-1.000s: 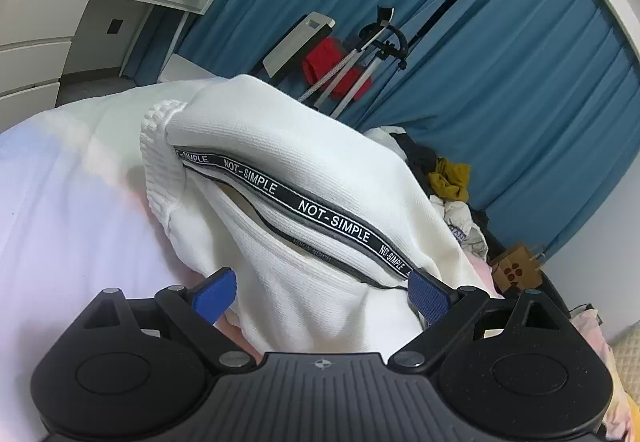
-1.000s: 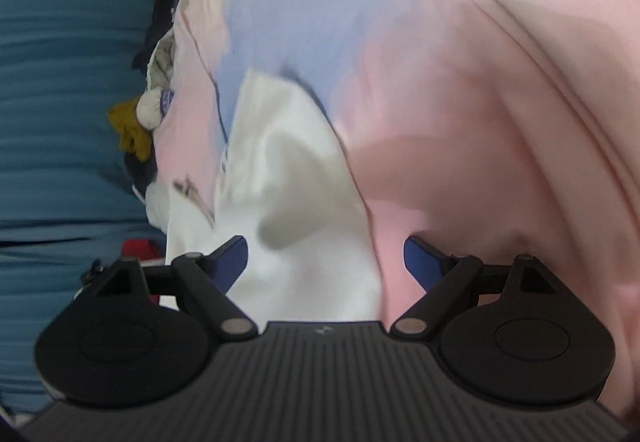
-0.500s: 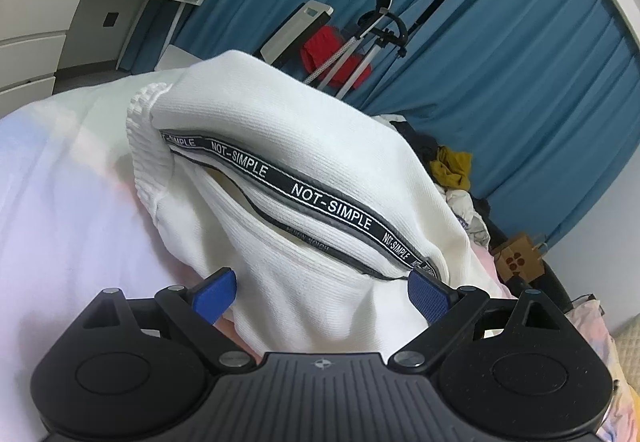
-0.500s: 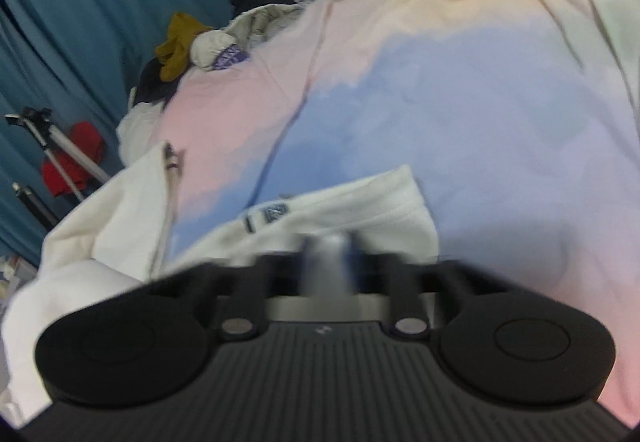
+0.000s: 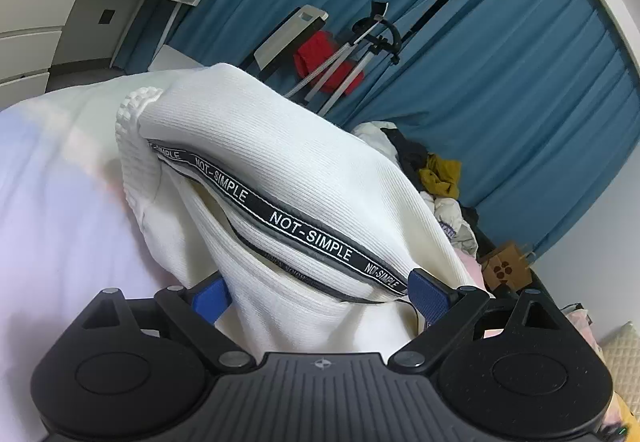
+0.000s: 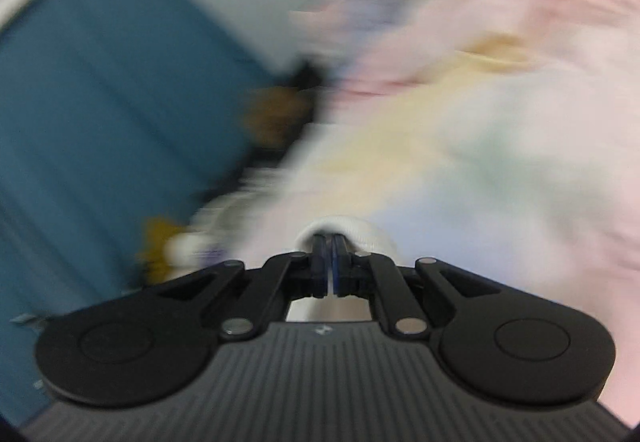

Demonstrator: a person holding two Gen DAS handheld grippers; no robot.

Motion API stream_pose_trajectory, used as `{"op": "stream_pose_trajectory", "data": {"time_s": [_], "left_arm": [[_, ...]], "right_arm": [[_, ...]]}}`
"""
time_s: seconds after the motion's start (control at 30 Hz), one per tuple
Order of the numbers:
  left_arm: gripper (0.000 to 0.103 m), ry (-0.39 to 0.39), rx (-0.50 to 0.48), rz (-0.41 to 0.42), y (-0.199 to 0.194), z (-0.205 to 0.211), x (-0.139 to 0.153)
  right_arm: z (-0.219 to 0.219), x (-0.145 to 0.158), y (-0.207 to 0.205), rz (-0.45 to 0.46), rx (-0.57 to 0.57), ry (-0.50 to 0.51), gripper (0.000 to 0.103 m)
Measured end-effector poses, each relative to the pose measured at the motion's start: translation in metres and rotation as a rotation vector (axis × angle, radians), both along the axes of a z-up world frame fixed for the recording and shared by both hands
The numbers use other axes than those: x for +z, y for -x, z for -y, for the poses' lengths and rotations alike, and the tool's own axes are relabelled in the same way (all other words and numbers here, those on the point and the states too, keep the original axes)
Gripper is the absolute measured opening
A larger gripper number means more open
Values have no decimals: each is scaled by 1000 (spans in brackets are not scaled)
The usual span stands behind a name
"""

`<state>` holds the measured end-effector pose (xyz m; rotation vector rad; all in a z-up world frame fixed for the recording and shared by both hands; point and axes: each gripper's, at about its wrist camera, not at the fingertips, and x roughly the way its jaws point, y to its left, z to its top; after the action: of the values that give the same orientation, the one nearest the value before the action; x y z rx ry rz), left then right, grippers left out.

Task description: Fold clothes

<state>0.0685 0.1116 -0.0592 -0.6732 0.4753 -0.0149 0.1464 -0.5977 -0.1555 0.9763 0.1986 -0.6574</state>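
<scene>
A white ribbed sweater [image 5: 280, 161] with a black "NOT-SIMPLE" neck tape fills the left wrist view, bunched up on the pastel bedsheet [image 5: 52, 209]. My left gripper [image 5: 320, 296] is open, its blue pads either side of the sweater's collar area, not clamped. In the right wrist view, which is motion-blurred, my right gripper [image 6: 330, 268] is shut on a fold of white sweater fabric [image 6: 346, 232] that wraps over its fingertips, above the bed.
Blue curtains [image 5: 500, 53] hang behind. A white dresser [image 5: 60, 1] stands at the left. A tripod and red cloth [image 5: 332, 61] lean by the curtain. A heap of clothes [image 5: 436, 169] and a cardboard box [image 5: 506, 268] lie beside the bed.
My right gripper has closed on the white fabric and is swinging fast across the bed. My left gripper stays open and has edged slightly closer to the sweater.
</scene>
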Motion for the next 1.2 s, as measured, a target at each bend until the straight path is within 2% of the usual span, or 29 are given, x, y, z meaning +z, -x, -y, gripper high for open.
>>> {"op": "stream_pose_trajectory", "data": {"time_s": [0.1,0.17,0.27,0.47,0.53,0.6,0.67,0.73,0.8,0.9,1.1,1.2], "left_arm": [[94,13,4,-9,-1,-2,0],[94,20,8,-12,-2,-4,0],[94,22,8,-14,-1,-6,0],[94,17,5,-16,2,-9,3],[94,12,5,-20,3,-9,3],[94,3,7,-28,4,-9,5],[94,-13,10,-34,6,-8,7],[94,-31,10,-32,11,-8,10],[94,-55,5,-35,14,-7,16],[94,-70,5,-14,23,-12,28],[95,-45,48,24,38,-34,51],[98,-25,78,12,38,-46,54]], "right_arm": [[19,-37,3,-138,-50,-127,5],[21,-49,-3,-200,-40,-158,5],[13,-39,-10,-241,-33,-112,7],[-12,-5,-9,-247,45,-42,11],[-25,12,-6,-243,72,24,26],[-41,30,-1,-228,78,100,73],[-56,46,7,-208,74,167,87],[-69,60,9,-188,115,228,86],[-84,70,8,-156,190,275,86],[-119,87,3,-77,369,357,88],[-218,101,-12,136,964,446,86],[-274,98,-8,225,1171,495,86]]}}
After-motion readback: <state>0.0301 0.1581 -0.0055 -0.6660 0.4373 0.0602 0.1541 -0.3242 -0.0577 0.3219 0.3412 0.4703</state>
